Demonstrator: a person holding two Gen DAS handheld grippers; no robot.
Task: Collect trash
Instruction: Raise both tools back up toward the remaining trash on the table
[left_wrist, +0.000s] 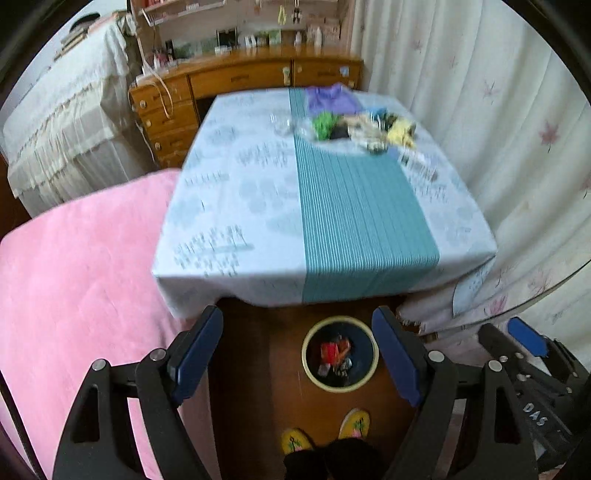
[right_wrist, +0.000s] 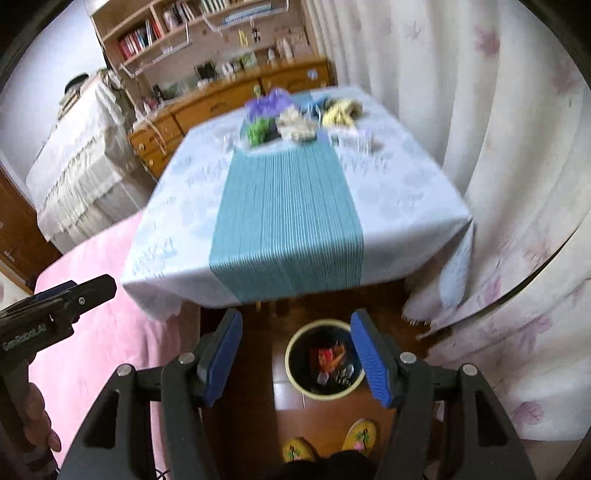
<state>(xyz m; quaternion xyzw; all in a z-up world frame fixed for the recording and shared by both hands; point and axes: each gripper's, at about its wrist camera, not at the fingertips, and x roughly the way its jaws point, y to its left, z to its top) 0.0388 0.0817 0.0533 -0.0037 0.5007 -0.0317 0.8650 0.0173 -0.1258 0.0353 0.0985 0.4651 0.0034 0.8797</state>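
Both tongs are hanging wide with nothing between the pads. Left gripper (left_wrist: 297, 350) and right gripper (right_wrist: 295, 354) are each framing the trash bin (left_wrist: 340, 353) on the floor below, red wrappers already sitting inside. The trash pile (left_wrist: 364, 127) is lying way beyond the tips, at the table's (left_wrist: 229, 206) far end. Left view is catching "DAS" on the neighbouring tong; right view is showing "GenRobot.AI" plus a hand (right_wrist: 38, 421) gripping it. Yellow slippers (right_wrist: 360, 435) are peeking underneath.

"DAS" on the right hand-held gripper (left_wrist: 528, 338), "GenRobot.AI" on the left hand-held gripper (right_wrist: 85, 291) body
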